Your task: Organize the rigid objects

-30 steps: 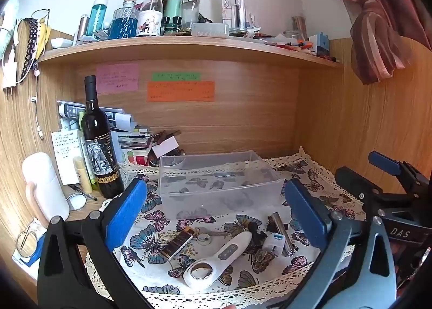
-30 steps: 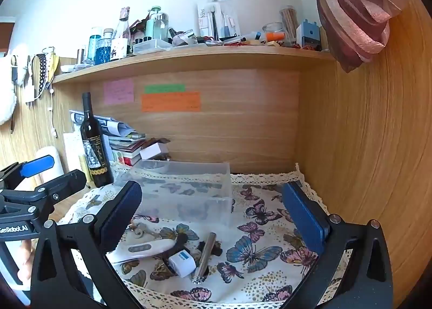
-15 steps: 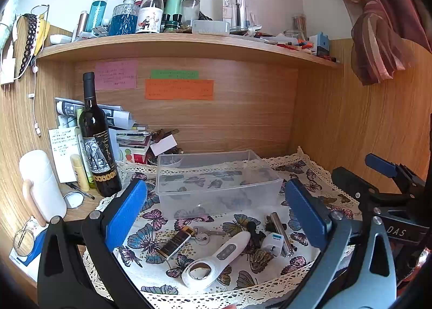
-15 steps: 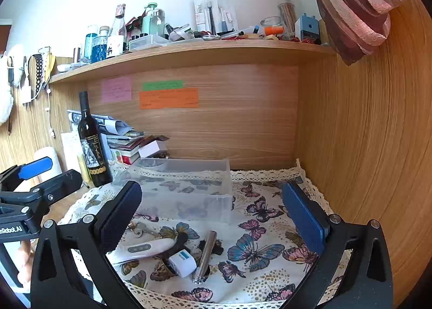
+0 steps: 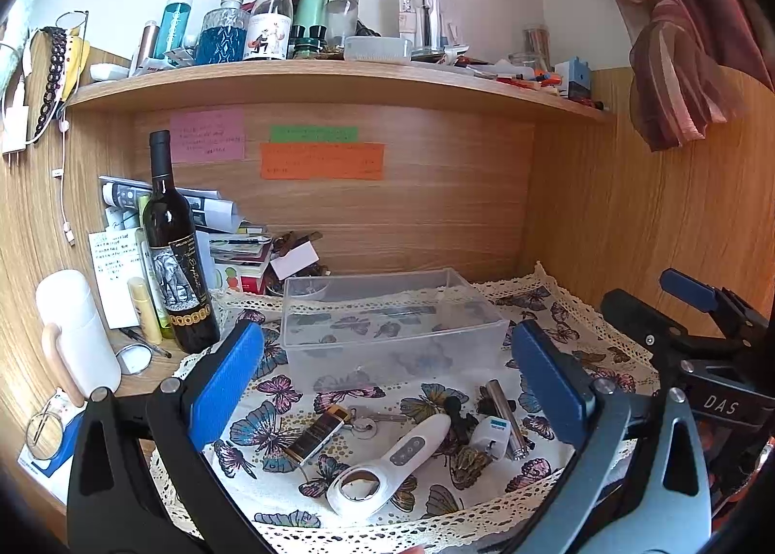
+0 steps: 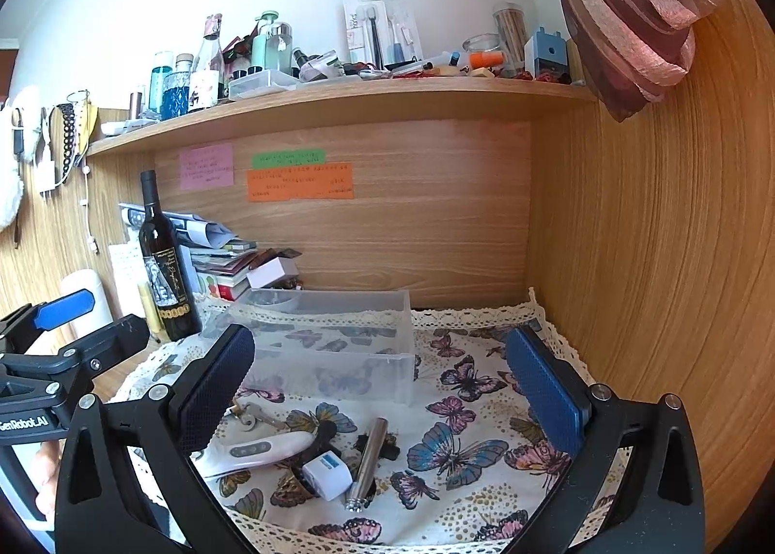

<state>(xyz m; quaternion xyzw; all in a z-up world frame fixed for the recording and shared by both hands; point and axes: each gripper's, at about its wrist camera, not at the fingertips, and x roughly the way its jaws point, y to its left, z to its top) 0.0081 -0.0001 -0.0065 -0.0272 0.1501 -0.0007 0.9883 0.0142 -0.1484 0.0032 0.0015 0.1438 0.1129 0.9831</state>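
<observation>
Left gripper [image 5: 387, 379] and right gripper [image 6: 380, 389] both spread wide, nothing between the pads – hovering over the butterfly cloth [image 5: 271, 481]. Near edge: white handheld device [image 5: 387, 462], metal cylinder [image 6: 366, 462], white adapter [image 6: 325, 474], keys [image 5: 370, 421]. Clear plastic bin [image 5: 387, 321] just behind, w/ wine bottle [image 5: 174, 249] to its left.

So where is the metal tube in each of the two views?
Left wrist: the metal tube lies lower right of centre, right of the white plug.
Right wrist: the tube lies bottom centre, again right of the plug.
Shared landmark: the clear box behind it.
</observation>
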